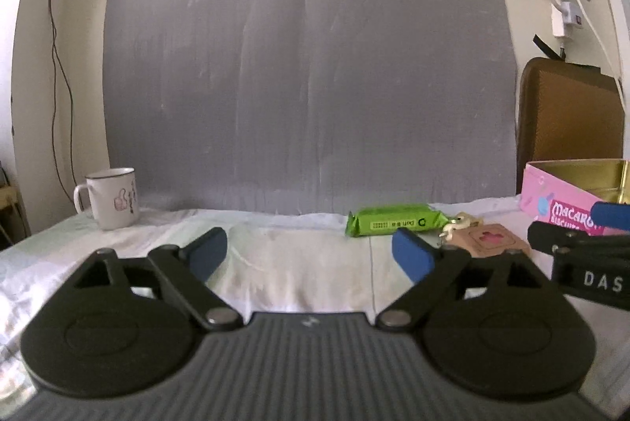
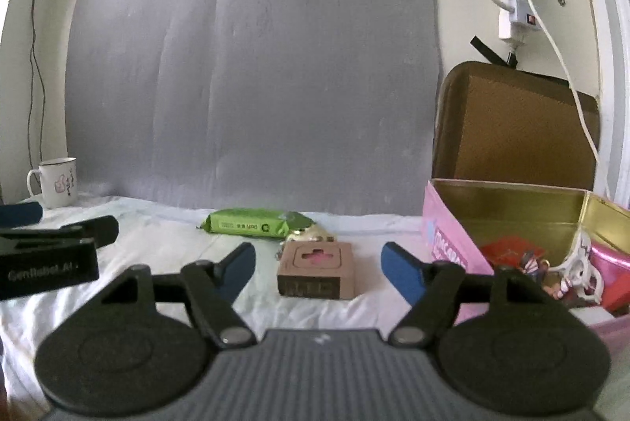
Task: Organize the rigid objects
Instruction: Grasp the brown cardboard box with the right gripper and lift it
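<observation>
On bench right: our pink biscuit tin (image 2: 453, 236) already holds several items. Brown box (image 2: 316, 273), green packet (image 2: 252, 223), mug (image 2: 59, 182) left outside. Left gripper (image 1: 311, 251), right gripper (image 2: 317, 269): jaws wide, empty; box just ahead of right.

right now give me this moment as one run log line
left gripper: open, empty | right gripper: open, facing small brown cardboard box | pink biscuit tin: lid off

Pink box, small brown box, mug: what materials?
Pink box: likely tin, shiny gold inside, printed outside. Small brown box: matte cardboard, with a cut-out window on top. Mug: glossy white with a dark rim, enamel or ceramic, can't tell which.
</observation>
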Action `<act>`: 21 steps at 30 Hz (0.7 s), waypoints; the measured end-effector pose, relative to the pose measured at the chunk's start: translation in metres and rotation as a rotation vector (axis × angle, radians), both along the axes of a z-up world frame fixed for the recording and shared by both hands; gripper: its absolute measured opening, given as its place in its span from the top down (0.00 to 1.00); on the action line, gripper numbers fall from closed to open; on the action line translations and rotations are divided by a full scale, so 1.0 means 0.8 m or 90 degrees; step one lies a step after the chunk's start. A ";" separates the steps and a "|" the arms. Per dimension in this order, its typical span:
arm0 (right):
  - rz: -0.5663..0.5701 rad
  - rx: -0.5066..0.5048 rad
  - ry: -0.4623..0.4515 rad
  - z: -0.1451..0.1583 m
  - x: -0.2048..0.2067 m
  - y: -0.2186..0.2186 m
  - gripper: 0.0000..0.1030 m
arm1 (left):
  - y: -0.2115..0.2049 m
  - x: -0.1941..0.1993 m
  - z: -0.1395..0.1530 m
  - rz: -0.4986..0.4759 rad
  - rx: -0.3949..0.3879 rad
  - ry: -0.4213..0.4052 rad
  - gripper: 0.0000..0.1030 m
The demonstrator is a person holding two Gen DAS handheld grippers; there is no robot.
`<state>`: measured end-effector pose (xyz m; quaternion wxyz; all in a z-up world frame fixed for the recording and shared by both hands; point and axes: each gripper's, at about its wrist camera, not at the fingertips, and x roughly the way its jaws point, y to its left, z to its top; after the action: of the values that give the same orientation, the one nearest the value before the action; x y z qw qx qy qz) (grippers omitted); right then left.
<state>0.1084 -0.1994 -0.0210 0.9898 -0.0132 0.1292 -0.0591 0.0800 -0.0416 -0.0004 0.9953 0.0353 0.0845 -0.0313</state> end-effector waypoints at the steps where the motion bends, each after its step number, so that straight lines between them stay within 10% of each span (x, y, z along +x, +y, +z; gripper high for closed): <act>1: 0.002 -0.006 -0.001 0.001 0.001 0.003 0.27 | 0.001 0.003 0.000 0.000 -0.004 0.010 0.08; 21: 0.072 -0.021 0.131 -0.001 0.087 0.009 0.26 | 0.029 0.047 -0.008 0.006 -0.120 0.165 0.11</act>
<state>0.1777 -0.1923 -0.0217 0.9728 -0.0427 0.2278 -0.0033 0.1177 -0.0182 -0.0069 0.9751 -0.0632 0.2090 -0.0387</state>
